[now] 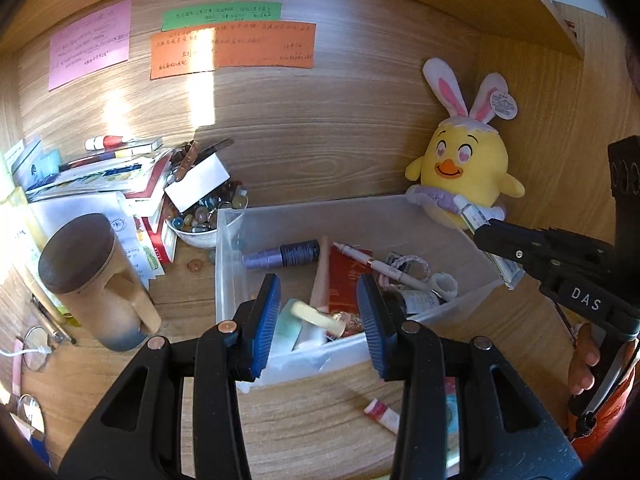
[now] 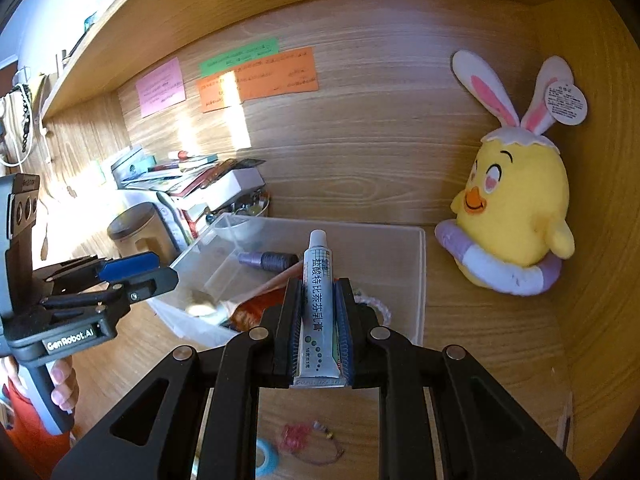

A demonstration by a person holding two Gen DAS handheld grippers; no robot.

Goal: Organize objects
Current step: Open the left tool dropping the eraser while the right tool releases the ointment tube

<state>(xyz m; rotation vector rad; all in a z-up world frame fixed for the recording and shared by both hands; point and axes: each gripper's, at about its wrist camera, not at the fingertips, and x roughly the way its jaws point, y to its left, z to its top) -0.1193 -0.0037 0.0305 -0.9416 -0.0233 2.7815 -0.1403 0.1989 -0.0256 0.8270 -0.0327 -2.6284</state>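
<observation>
Above the clear plastic bin on the wooden surface: right tongs clenched on white ointment tube, long axis pointing far, bin directly below. Left tongs released, nothing held, near the bin's left side.

What you could not make out

Your left tool covered part of the clear bin's contents, and the yellowish piece there was smeared by blur. The handwriting on the orange note was too small to read, and the blue tape roll was cut by your right tool's frame.
</observation>
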